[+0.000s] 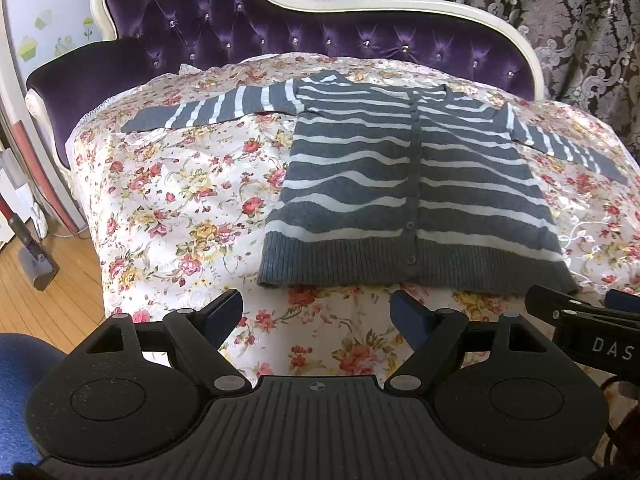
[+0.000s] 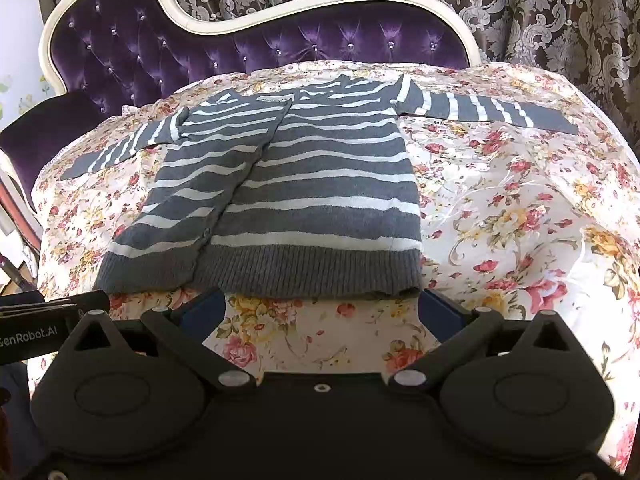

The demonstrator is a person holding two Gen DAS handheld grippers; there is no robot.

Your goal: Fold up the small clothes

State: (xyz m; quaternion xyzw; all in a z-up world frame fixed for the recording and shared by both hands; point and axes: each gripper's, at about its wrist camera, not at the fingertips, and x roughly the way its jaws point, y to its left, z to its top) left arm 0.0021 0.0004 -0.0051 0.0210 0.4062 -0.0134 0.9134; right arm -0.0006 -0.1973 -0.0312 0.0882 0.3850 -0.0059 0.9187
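Left wrist view: the left gripper (image 1: 316, 316) hovers with fingers spread, empty, just short of the hem of a striped grey cardigan (image 1: 416, 184) lying flat on a floral bedspread (image 1: 180, 208). The right gripper (image 2: 322, 314) gapes wide, empty, at the hem's right corner; bare bedspread lies either side.

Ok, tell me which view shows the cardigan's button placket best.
Left wrist view: the button placket runs nearly straight up the cardigan, with two buttons clear near the hem. In the right wrist view it slants, and only one button shows faintly.
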